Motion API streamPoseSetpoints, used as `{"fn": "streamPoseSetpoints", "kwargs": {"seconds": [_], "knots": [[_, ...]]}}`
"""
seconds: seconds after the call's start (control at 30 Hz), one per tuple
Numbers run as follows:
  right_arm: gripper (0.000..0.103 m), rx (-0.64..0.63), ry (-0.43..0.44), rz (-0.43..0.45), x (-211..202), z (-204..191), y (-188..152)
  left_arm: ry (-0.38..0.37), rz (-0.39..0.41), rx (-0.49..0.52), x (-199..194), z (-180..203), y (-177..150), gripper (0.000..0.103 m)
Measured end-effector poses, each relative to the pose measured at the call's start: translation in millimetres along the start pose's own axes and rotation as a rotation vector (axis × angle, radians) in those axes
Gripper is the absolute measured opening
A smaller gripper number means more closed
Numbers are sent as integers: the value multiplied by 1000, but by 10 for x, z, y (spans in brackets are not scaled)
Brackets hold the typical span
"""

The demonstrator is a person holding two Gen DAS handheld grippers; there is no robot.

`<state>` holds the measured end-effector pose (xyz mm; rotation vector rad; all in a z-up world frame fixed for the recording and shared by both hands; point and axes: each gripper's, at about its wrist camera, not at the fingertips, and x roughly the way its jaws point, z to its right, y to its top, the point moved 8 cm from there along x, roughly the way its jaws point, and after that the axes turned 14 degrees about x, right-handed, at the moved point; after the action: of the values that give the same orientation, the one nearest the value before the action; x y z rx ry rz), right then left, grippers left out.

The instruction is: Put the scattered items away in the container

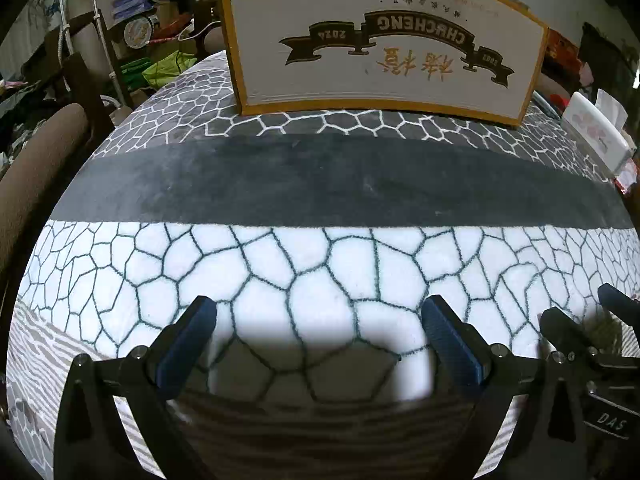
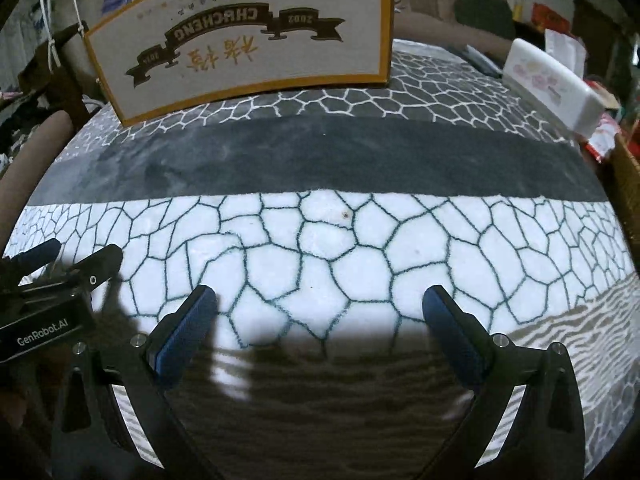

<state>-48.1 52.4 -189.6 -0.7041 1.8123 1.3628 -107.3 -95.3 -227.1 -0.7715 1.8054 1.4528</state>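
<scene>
Both the left gripper (image 1: 320,344) and right gripper (image 2: 320,336) hung wide and empty, side by side, well short of the box (image 1: 380,40) standing upright beyond the mat's (image 1: 320,180) dark band, likely the container; no scattered items showed.

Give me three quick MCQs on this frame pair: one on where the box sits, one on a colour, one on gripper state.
1. Where is the printed cardboard box?
A. at the far side of the patterned cloth
B. between the left gripper's fingers
C. on the floor

2. What colour are the finger pads?
A. red
B. blue
C. white

3. What state is the right gripper in?
A. shut on the box
B. shut on nothing
C. open, holding nothing

Answers: 1 A, the box stands beyond the dark band, far from both grippers. 2 B, the pads show blue in both wrist views. 3 C, its fingers stand wide apart with only cloth between them; the left gripper looks the same.
</scene>
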Motion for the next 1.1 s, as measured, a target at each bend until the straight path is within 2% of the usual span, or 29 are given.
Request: {"fn": "streamPoseSetpoints", "kwargs": {"seconds": [0.53,1.1], "knots": [[103,74,-90,14,29,30,12,-1,-1,4,14,-3,2,103],[103,73,-90,13,22,23,-3,0,-2,4,14,-6,-1,103]]}}
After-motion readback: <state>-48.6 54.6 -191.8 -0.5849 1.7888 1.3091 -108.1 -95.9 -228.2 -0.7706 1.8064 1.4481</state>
